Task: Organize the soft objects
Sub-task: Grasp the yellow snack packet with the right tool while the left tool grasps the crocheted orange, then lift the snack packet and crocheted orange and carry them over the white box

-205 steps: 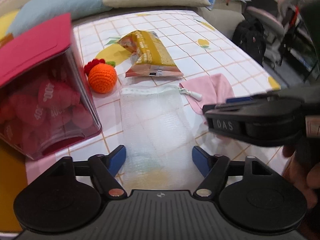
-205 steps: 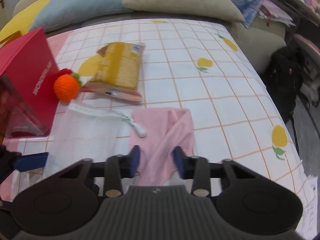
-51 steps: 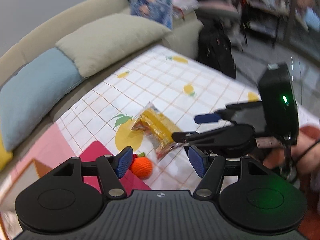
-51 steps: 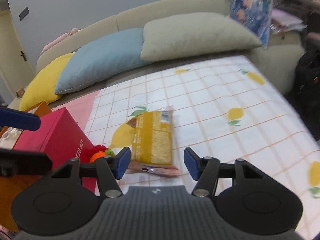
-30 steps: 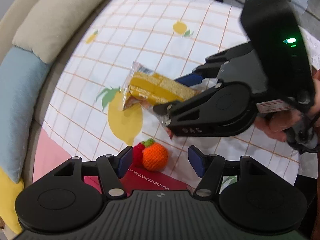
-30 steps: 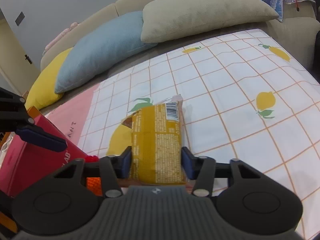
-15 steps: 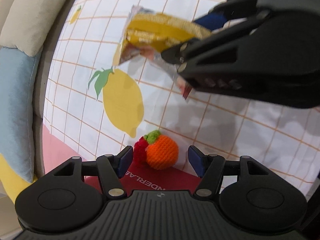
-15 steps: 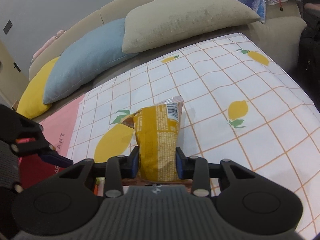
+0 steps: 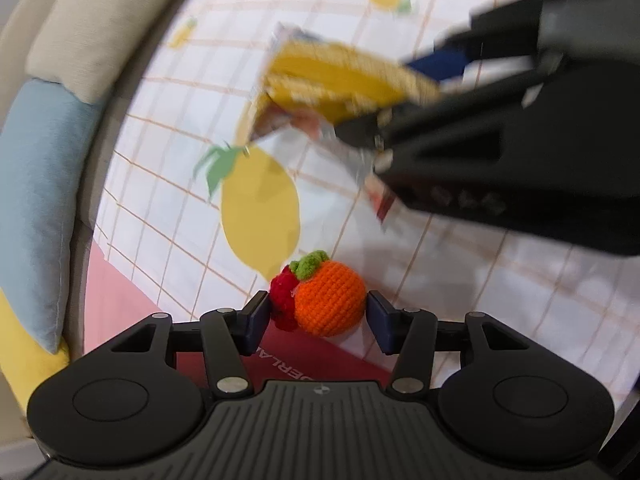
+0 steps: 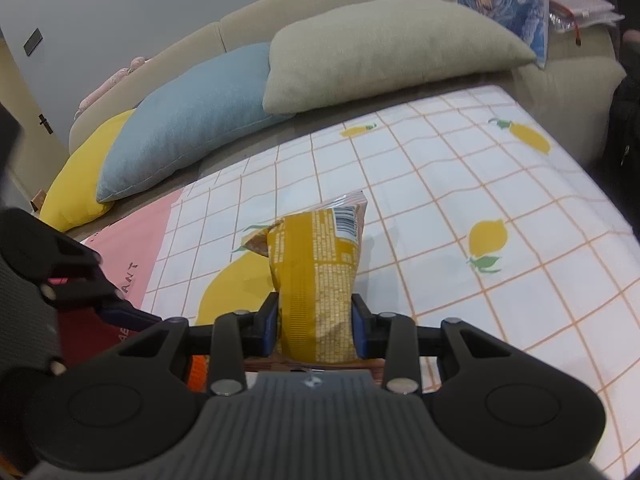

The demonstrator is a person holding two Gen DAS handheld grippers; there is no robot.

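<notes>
An orange crocheted toy (image 9: 330, 298) with a red bit and a green top lies on the lemon-print cloth (image 9: 168, 216), against a red box (image 9: 312, 364). My left gripper (image 9: 318, 316) points down over it. Its jaws are closing, with the toy between them and the pads right beside its sides, and no squeeze shows. My right gripper (image 10: 314, 328) is shut on a yellow snack packet (image 10: 316, 264), held off the cloth and sticking forward. In the left wrist view that packet (image 9: 340, 84) hangs blurred above the cloth. The left gripper (image 10: 128, 314) shows at the left of the right wrist view.
A beige sofa (image 10: 280, 12) runs along the far edge, with a yellow pillow (image 10: 76, 176), a blue pillow (image 10: 192, 116) and a beige pillow (image 10: 392, 36). A pink mat (image 10: 132, 240) lies left of the cloth. The cloth's right edge drops toward a dark bag (image 10: 624, 136).
My left gripper has sunk toward the orange toy and its jaws have narrowed around it. The right gripper closed on the packet and raised it off the cloth.
</notes>
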